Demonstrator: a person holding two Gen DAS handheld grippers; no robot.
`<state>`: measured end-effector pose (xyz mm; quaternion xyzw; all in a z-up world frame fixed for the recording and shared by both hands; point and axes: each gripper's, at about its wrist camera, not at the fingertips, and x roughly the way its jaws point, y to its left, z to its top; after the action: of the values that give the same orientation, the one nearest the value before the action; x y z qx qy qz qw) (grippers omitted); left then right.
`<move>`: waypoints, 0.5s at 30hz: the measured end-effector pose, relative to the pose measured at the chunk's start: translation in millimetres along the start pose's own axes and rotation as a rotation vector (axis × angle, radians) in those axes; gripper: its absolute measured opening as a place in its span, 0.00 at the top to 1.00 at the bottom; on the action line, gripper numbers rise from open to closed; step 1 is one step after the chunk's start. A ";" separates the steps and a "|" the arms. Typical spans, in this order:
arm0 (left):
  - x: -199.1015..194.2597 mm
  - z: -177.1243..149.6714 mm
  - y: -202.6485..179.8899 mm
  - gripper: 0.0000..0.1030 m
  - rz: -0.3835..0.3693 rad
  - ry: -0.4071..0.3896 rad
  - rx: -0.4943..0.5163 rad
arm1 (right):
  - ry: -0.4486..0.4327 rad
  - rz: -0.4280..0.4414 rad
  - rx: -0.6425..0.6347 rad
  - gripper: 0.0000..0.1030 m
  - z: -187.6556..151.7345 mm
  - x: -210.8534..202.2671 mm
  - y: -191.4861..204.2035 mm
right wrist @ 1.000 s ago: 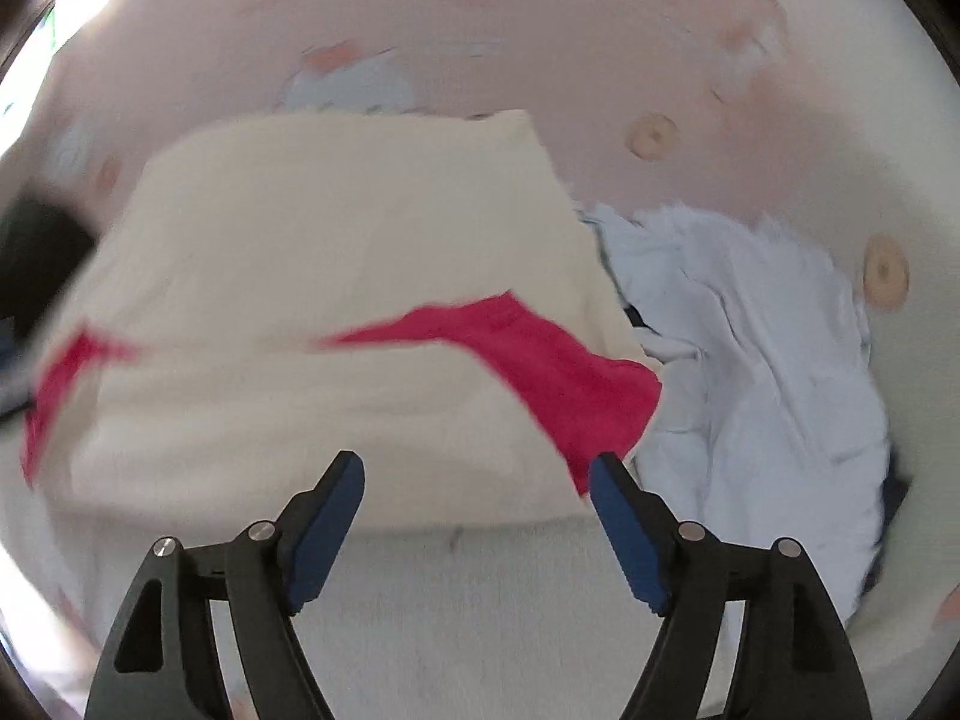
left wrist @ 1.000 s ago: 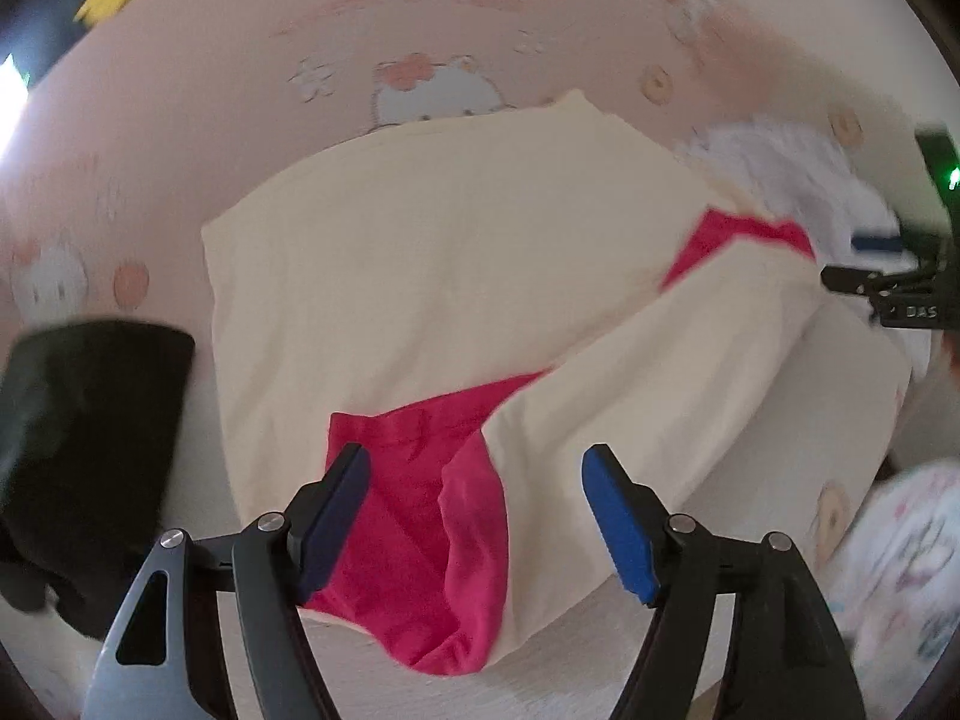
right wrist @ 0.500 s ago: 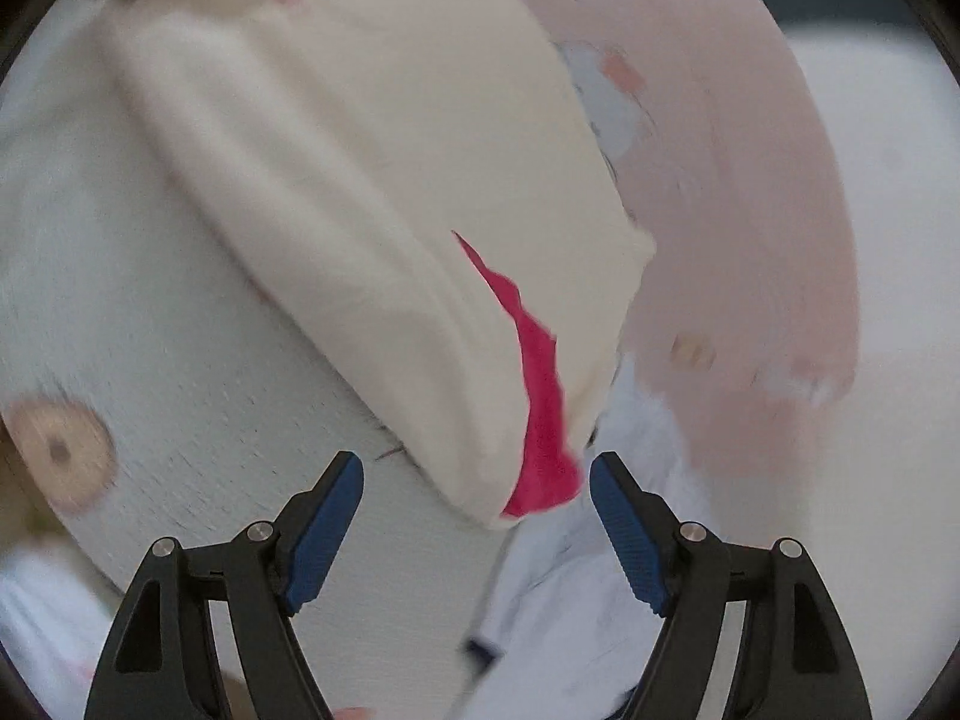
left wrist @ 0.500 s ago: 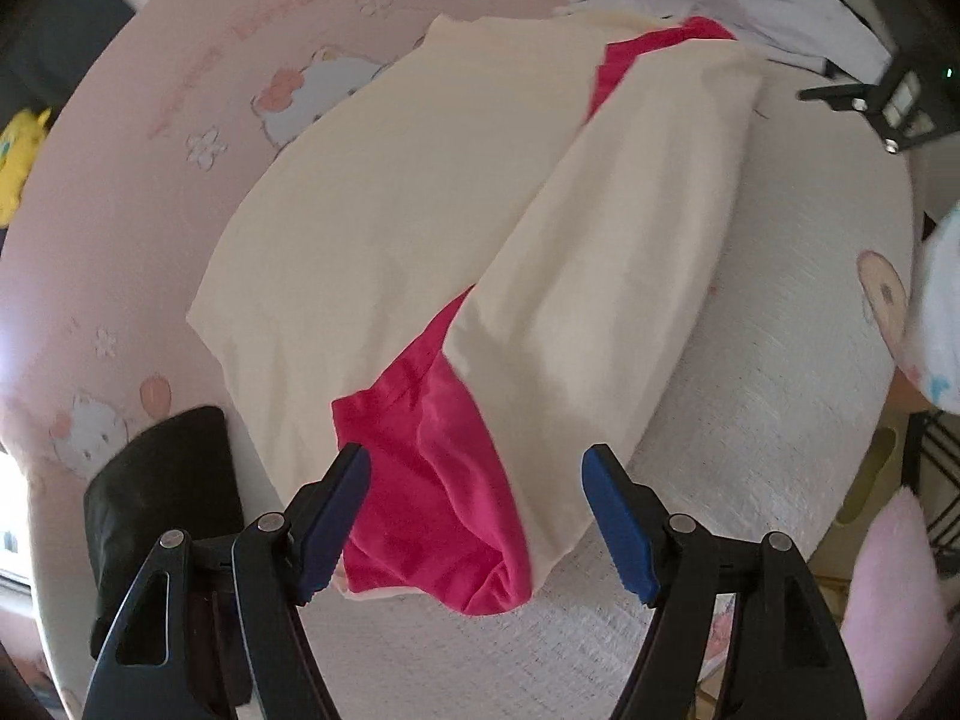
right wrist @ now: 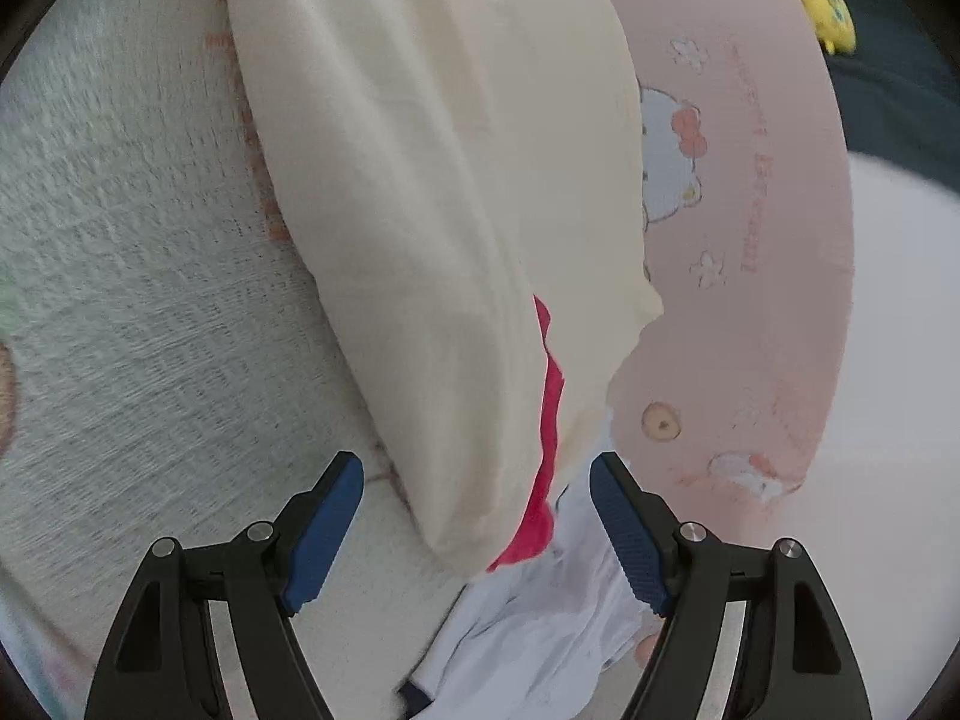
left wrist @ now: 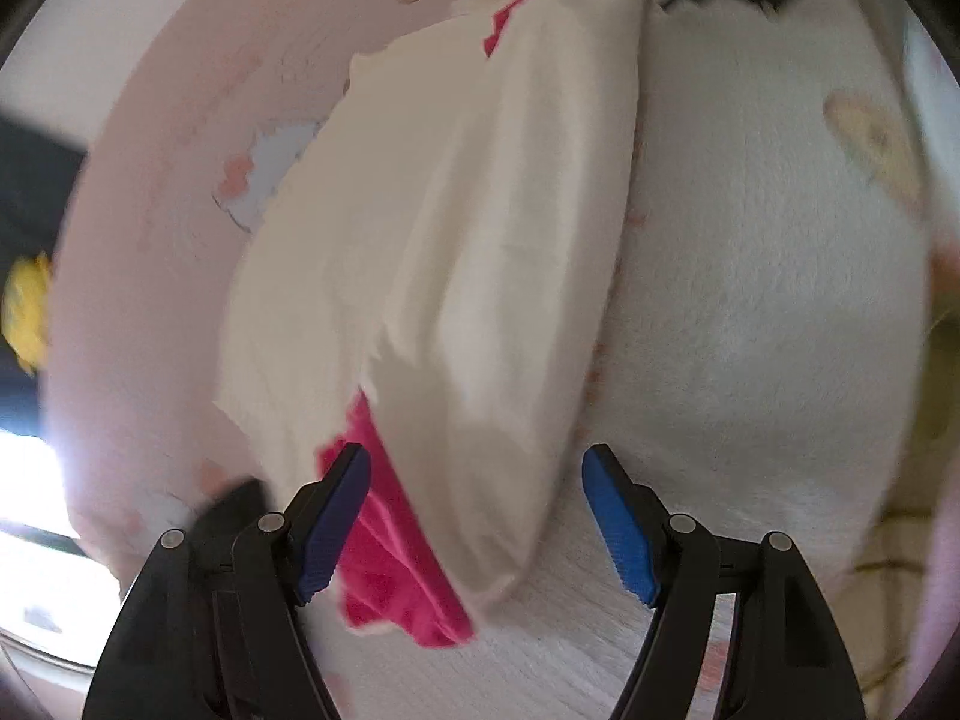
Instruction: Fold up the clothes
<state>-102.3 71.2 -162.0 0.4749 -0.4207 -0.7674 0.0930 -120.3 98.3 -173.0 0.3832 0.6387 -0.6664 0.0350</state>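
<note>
Cream garment with pink sleeves, folded lengthwise, lying on a white and pink printed blanket.

Left wrist view: the left gripper [left wrist: 474,522] hangs spread and empty over the cream garment [left wrist: 468,252], its pink sleeve [left wrist: 390,570] crumpled at the near end. Right wrist view: the right gripper [right wrist: 477,531], likewise spread and empty, hovers over the garment's other end, beside a crumpled white garment [right wrist: 540,630] on the blanket [right wrist: 150,330].

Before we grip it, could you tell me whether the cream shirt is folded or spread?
Partly folded: the cream shirt has one side lapped over itself.
</note>
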 end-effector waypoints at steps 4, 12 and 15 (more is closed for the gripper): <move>7.8 6.4 -10.4 0.30 0.062 -0.004 0.050 | -0.003 -0.012 -0.044 0.25 5.6 10.6 7.3; 19.0 19.7 -6.6 0.30 0.049 0.036 -0.030 | -0.065 -0.070 -0.074 0.16 14.6 21.7 1.0; 19.4 27.2 -4.5 0.30 0.051 0.049 -0.071 | -0.061 -0.075 -0.063 0.15 21.4 29.7 -5.5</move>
<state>-133.4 78.6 -172.6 0.4789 -0.4026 -0.7675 0.1394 -154.1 93.6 -187.3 0.3374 0.6718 -0.6581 0.0415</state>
